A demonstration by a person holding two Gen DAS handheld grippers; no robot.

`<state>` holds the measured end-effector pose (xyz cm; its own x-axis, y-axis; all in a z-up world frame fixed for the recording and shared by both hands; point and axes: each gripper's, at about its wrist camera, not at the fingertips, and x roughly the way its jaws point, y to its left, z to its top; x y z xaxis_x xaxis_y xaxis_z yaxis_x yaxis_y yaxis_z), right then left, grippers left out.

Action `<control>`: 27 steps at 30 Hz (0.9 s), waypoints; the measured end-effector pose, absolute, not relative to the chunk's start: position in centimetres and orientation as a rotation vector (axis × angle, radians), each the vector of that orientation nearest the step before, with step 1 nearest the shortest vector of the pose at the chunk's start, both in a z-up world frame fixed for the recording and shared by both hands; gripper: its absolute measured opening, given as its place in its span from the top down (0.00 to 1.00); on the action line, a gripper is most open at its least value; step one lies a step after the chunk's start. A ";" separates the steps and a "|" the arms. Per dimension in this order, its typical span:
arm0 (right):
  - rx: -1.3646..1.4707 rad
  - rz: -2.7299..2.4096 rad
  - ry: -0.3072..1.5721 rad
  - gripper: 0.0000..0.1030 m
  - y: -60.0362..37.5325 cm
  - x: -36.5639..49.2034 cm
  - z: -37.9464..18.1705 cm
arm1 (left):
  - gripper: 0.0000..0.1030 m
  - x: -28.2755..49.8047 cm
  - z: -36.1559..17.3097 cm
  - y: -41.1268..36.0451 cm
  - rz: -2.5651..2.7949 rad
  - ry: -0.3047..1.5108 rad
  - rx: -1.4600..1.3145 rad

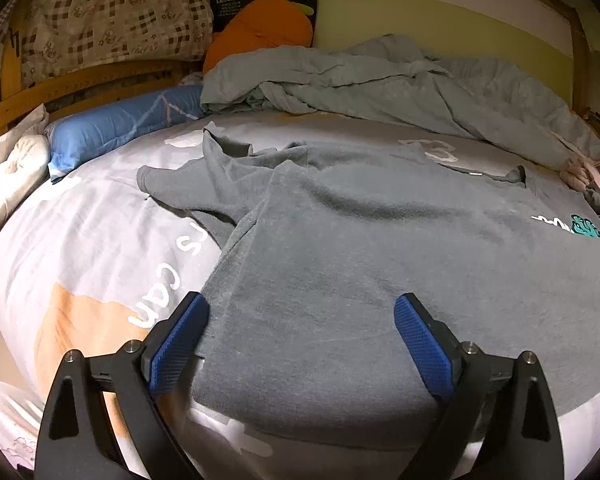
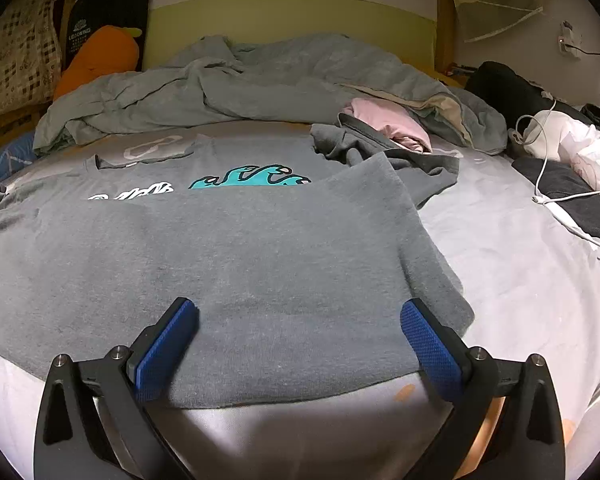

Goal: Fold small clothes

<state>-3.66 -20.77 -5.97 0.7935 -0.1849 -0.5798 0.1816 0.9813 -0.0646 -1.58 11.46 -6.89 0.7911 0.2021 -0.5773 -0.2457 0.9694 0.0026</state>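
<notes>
Claws both stand wide and hold nothing: the left claw (image 1: 300, 340) and right claw (image 2: 300, 344) hover over the near fold of the grey T-shirt (image 2: 220, 248), spread flat on the bedsheet (image 2: 520, 260). To fold it well, pinch both corners evenly before lifting. Readable writing: "LEADKING" on the black bag (image 1: 236, 0), "can" on the sheet

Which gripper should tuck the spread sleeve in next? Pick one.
Left, probably. The left gripper hangs open over the shirt edge on the side where the sleeve lies spread; the right gripper faces the already folded side.
</notes>
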 end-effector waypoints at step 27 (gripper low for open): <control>0.160 0.137 0.525 0.01 -15.0 2.5 2.3 | 0.02 4.8 1.9 22.2 0.265 0.746 -0.372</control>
